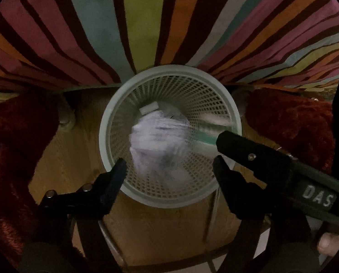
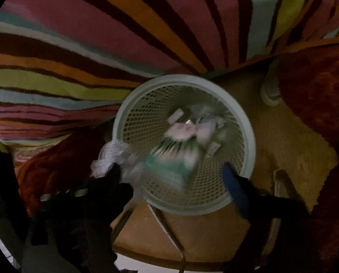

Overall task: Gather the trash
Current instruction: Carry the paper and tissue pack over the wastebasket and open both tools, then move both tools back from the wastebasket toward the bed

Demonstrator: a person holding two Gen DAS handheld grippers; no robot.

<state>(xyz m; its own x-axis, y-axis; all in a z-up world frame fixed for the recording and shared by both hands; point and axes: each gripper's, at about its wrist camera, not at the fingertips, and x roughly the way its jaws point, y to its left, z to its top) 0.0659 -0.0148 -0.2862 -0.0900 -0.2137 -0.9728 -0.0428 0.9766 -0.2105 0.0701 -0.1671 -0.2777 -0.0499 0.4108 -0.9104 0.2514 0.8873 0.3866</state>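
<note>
A pale mesh waste basket [image 1: 114,122] [image 2: 249,136] stands right below both grippers. My left gripper [image 1: 169,166] is open over its near rim. A crumpled white paper ball [image 1: 160,141], blurred, is in the gap between the fingers, and neither pad presses on it. My right gripper [image 2: 171,173] is open too, and a blurred teal-and-white wrapper [image 2: 169,166] [image 1: 206,132] is loose between its fingers over the basket. In the left wrist view the right gripper [image 1: 217,149] reaches in from the right. Pink and white scraps [image 2: 185,132] lie at the basket's bottom.
A striped, many-coloured cloth [image 1: 146,22] [image 2: 101,34] hangs behind the basket. Dark red fuzzy fabric [image 1: 14,136] [image 2: 317,86] lies on both sides. The basket rests on a wooden surface [image 1: 158,225] with thin metal rods. A pale round foot [image 1: 67,118] stands at the left.
</note>
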